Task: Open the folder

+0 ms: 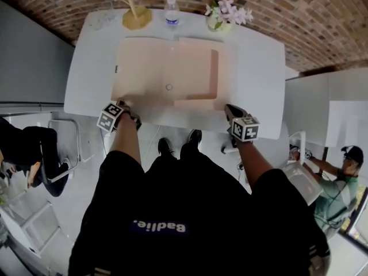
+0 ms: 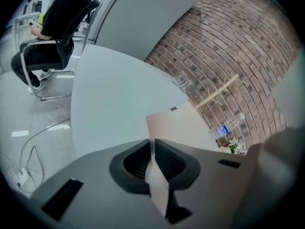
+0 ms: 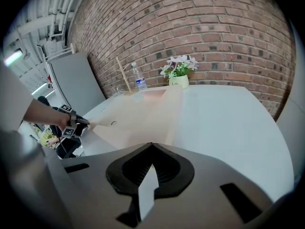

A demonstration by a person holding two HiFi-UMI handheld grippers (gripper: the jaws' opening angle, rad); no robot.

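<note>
Head view: the folder (image 1: 167,76) lies spread open on the table (image 1: 259,62), with the left gripper (image 1: 123,104) at its 7 o'clock corner, so opening looks nearly done. Left gripper view: jaws almost together pinch that corner; releasing it comes next. Right gripper view: the right gripper (image 3: 151,147) is closed and empty.

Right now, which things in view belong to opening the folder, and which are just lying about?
Job: pale pink paper folder; left gripper, at its corner; right gripper.
Lying about: clear plastic water bottle; small pot of pale flowers; wooden stick stand.
</note>
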